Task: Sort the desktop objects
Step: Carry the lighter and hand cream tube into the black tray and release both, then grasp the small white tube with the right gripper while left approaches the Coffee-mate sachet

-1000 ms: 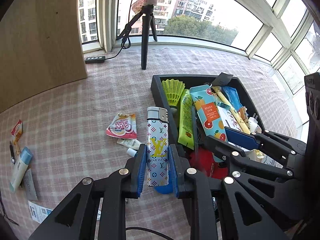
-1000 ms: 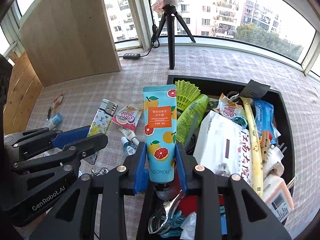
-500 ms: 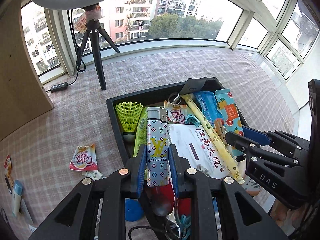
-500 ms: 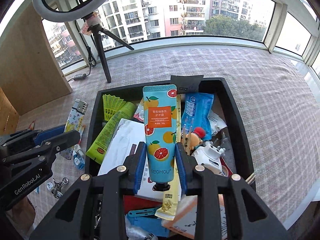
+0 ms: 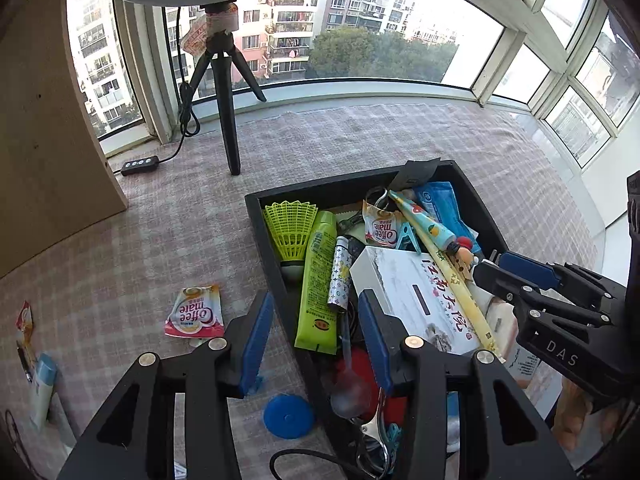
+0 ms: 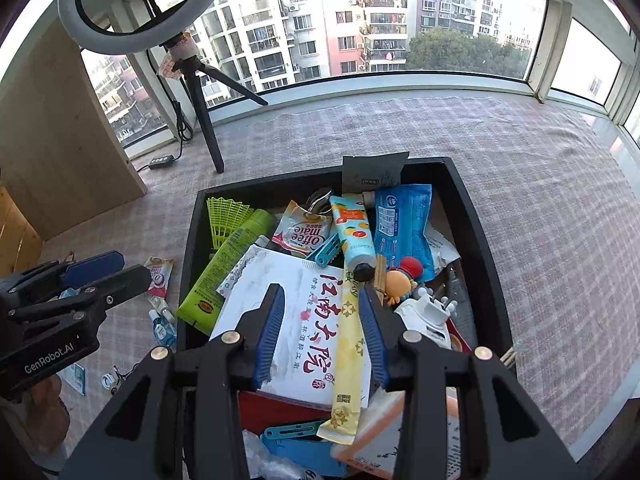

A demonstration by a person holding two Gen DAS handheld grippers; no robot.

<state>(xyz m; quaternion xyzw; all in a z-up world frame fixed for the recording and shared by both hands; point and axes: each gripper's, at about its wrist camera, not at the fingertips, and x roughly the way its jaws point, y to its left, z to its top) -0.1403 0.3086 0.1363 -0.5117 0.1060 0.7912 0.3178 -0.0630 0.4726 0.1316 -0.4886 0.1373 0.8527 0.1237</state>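
A black bin (image 5: 266, 248) (image 6: 478, 220) on the checked tablecloth is full of objects. The patterned lighter (image 5: 339, 276) lies in it between a green tube (image 5: 318, 280) and a white box (image 5: 416, 300). The orange-print hand cream tube (image 6: 354, 236) lies in the bin on a long yellow packet (image 6: 348, 352). My left gripper (image 5: 316, 336) is open and empty above the bin's left wall. My right gripper (image 6: 322, 332) is open and empty above the white box (image 6: 296, 304).
On the cloth left of the bin lie a Coffee-mate sachet (image 5: 196, 312), a blue disc (image 5: 289, 416), a small bottle (image 6: 162, 326) and a tube (image 5: 42, 388). A tripod (image 5: 226, 92) with ring light stands behind. A wooden panel (image 5: 48, 120) stands at the left.
Both grippers opened. The lighter dropped from the left gripper into the bin, and the hand cream tube dropped from the right gripper into the bin.
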